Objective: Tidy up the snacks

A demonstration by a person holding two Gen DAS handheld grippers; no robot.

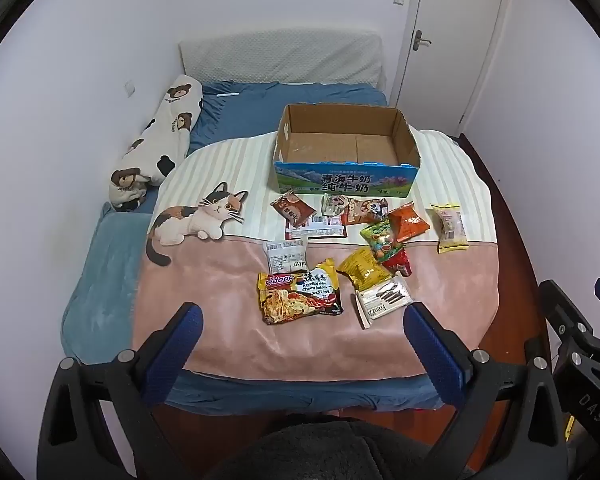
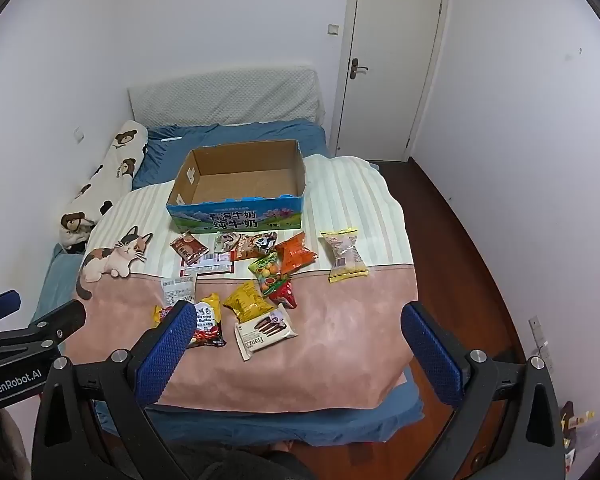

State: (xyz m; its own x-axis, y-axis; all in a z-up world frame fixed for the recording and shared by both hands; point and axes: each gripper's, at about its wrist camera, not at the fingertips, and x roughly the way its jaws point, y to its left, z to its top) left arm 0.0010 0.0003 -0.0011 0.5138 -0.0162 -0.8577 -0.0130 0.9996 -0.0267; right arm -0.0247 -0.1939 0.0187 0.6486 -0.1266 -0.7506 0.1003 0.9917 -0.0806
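Hovering wide open and empty above the bed's near edge, the left gripper (image 1: 302, 322) and right gripper (image 2: 298, 322) hold nothing. Beyond them the snack packets lie scattered on the cat blanket (image 1: 228, 340), the noodle packet (image 1: 300, 296) and wafer packet (image 2: 265, 330) nearest. Farther back the cardboard box (image 1: 346, 174) stands empty, so by the look of it sorting has not begun; every packet remains outside it.
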